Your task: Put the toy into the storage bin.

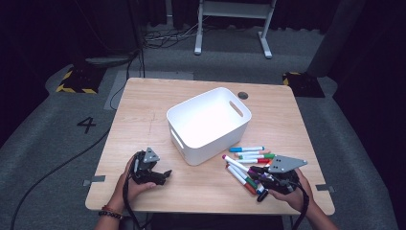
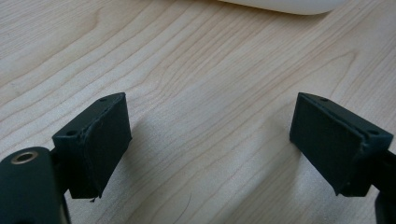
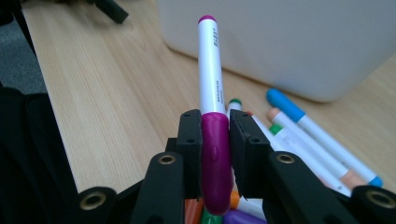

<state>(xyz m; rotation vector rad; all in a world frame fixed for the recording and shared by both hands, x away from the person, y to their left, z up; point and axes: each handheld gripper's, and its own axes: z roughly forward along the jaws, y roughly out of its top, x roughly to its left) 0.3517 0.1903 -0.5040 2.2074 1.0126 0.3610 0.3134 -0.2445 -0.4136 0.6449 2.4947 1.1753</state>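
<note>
The right gripper (image 3: 215,140) has its jaws clamped on the magenta cap of a white-barrelled marker (image 3: 211,70), one pad on each side of the cap. In the right gripper view the marker stands up and away from the jaws, its small magenta tip end uppermost, with the white bin (image 3: 289,42) behind it. In the high view the same marker (image 1: 235,163) points from the right gripper (image 1: 261,173) toward the bin's near corner, above the right front part of the worktop (image 1: 143,110).

Under and beside the held marker lies a loose heap of other markers (image 1: 251,155) on the worktop, just right of the bin's near corner. Blue, green, orange and red caps show among them; in the right gripper view a blue-capped marker (image 3: 299,119) and a peach-capped one (image 3: 308,144) lie side by side. Whether the held marker touches any of the heap is hard to tell from the high view.

The bin (image 1: 209,123) sits near the middle of the worktop, turned at an angle, with slot handles in its short walls.

The left gripper (image 1: 160,176) rests low over the front left of the worktop, well apart from the markers. Its jaws stand wide apart over bare wood, with nothing between them, and the bin's edge (image 2: 285,5) shows at the top of the left gripper view.
</note>
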